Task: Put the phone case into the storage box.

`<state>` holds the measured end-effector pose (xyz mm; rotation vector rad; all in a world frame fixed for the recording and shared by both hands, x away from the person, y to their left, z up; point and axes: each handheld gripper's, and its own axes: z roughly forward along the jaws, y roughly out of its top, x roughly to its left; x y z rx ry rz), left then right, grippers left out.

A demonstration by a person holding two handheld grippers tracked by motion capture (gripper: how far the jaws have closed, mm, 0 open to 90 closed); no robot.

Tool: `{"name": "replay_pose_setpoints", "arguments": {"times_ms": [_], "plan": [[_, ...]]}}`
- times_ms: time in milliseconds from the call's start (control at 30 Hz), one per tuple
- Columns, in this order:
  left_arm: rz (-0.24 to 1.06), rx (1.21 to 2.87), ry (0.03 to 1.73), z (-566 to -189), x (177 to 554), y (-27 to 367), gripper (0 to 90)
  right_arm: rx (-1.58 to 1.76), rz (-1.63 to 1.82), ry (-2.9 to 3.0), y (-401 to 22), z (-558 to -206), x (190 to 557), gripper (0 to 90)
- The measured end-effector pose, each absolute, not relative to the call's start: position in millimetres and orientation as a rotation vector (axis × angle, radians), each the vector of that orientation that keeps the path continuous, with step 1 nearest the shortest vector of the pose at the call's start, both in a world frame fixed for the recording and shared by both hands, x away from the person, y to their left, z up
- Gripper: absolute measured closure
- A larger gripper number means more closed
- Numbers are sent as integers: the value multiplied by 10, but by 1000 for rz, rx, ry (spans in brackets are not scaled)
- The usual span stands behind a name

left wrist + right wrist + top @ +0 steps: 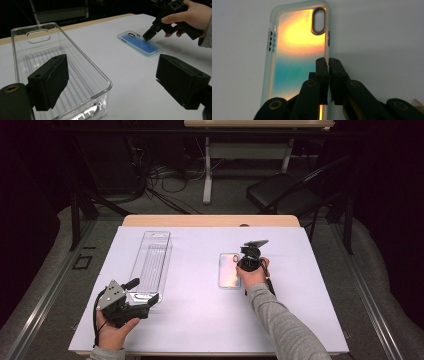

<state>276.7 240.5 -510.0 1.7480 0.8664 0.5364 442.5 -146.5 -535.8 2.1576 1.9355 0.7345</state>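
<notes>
Right tongs (328, 61) pinch the phone case (297, 50) edge; left tongs (110, 82) gape empty beside the clear bin (37, 32).

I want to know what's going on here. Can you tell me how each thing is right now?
Clear plastic bin: upright on the white table, empty.
Iridescent translucent phone case: lying flat, open side up.
Left tongs: open, holding nothing, at the bin's near end.
Right tongs: shut on the phone case's side wall.
</notes>
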Motion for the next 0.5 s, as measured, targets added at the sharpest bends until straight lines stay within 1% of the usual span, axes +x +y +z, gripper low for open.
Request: {"name": "replay_pose_setpoints", "arguments": {"times_ms": [500], "plan": [[538,1749,866,-5101,2765,2403,121,2171,763,1917,-1491,-5355,4406,878]]}}
